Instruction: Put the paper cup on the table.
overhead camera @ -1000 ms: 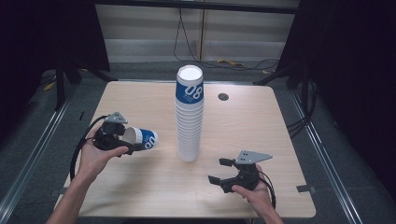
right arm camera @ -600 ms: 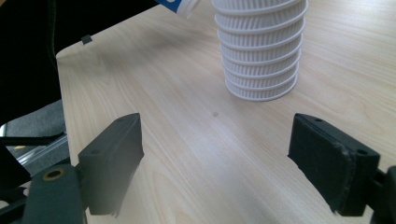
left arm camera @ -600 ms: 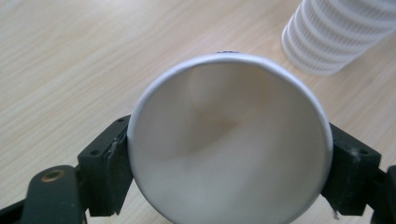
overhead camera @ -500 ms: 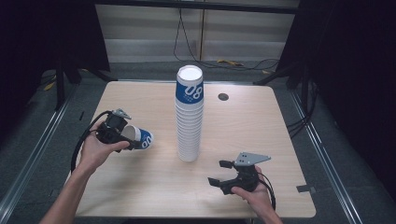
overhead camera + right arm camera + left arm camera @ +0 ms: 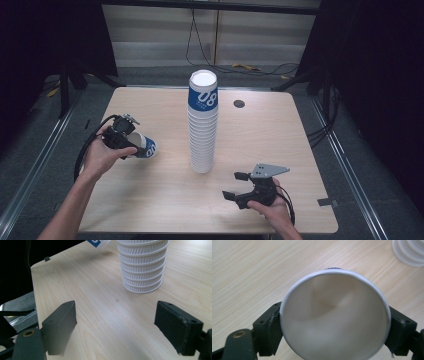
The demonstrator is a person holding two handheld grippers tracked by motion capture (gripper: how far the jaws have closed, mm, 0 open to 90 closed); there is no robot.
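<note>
White cup (image 5: 334, 315) interior (blue outside (image 5: 145, 147)) between left tongs (image 5: 334, 322).

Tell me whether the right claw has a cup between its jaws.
No, in the right gripper view the right claw stands open over bare table, with the cup stack farther off.

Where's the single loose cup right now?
In the high view the cup is at the table's left side, tilted on its side, clamped by the left gripper, left of the cup stack.
</note>
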